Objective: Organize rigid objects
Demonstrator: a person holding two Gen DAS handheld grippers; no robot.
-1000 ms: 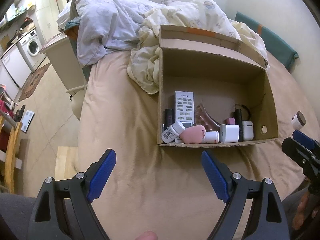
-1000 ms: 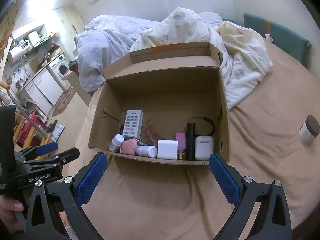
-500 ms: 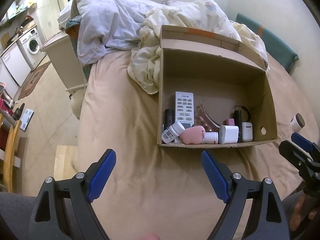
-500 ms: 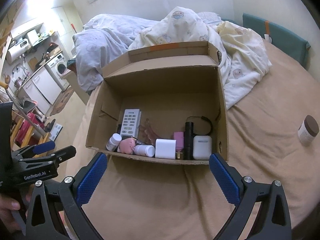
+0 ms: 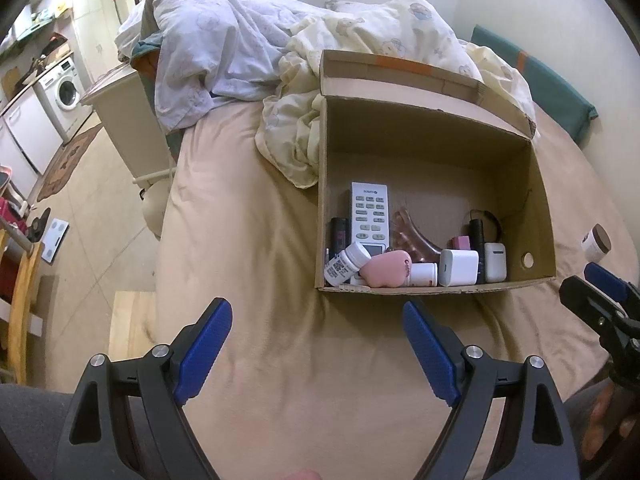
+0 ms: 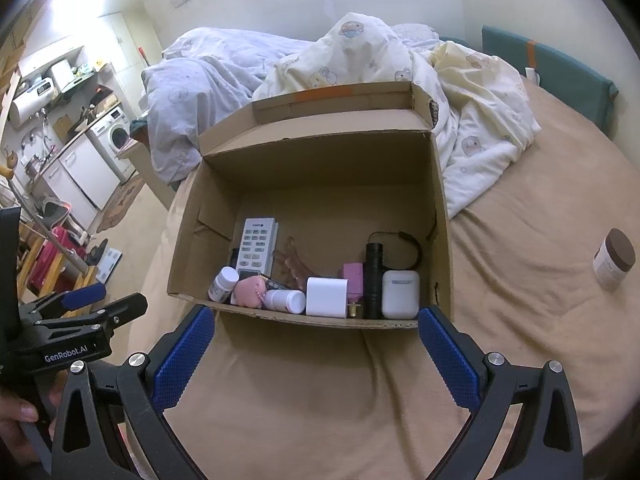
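The cardboard box [image 6: 320, 168] sits open on a tan bedsheet [image 6: 520, 320], its corrugated walls plain brown with a strip of orange tape on the far flap, and crumpled pale bedding [image 6: 360, 56] bunched behind it. Along its near wall lie smooth hard things: a flat white remote control [image 6: 258, 246] with rows of grey buttons, a white pill bottle [image 6: 223, 283] tipped over, a rounded pink piece [image 6: 250, 290], a second small white bottle [image 6: 285, 301] on its side, a glossy white cube-like charger [image 6: 327, 297], a slim black cylinder [image 6: 373, 276] with a cord loop, and a rounded white earbud case [image 6: 400, 294]. Well apart on the sheet to the right stands a squat white jar [image 6: 614, 259] with a brown lid. The left gripper [image 5: 316, 344] and the right gripper [image 6: 316, 344] both hover over bare sheet just short of the box, angled downward, blue ribbed pads spread wide with nothing between them.
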